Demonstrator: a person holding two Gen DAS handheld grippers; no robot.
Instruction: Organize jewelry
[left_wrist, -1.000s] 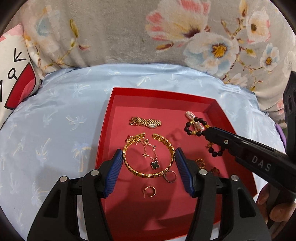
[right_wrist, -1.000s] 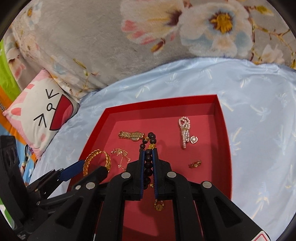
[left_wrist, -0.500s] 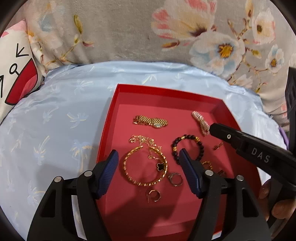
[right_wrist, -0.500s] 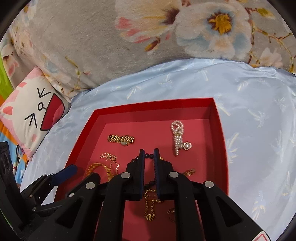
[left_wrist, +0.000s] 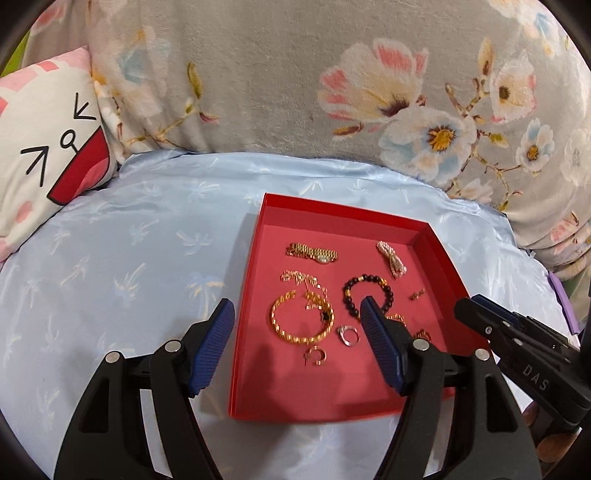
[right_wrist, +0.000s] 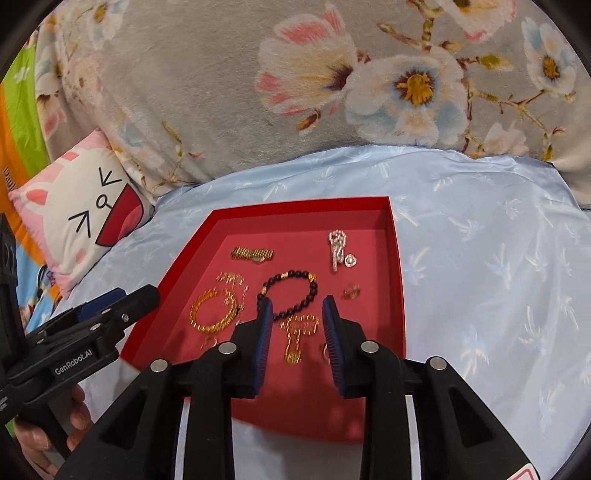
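My left gripper (left_wrist: 297, 325) stands wide, jaws empty above the shallow red cardboard tray (left_wrist: 441, 254). My right gripper (right_wrist: 295, 319) has just been opening; its jaws are parted narrowly with nothing between them. The dark beaded bracelet with gold spacers (right_wrist: 291, 291) lies loose on the tray floor, beside the gold chain-link bangle (right_wrist: 214, 314).

A pale blue sheet (left_wrist: 122, 258) is covering the bed. A red tray (left_wrist: 255, 332) is lying directly on the sheet. A floral blanket (left_wrist: 258, 81) is bunching up behind the tray, and a cat cushion (left_wrist: 40, 155) is resting far to its left.
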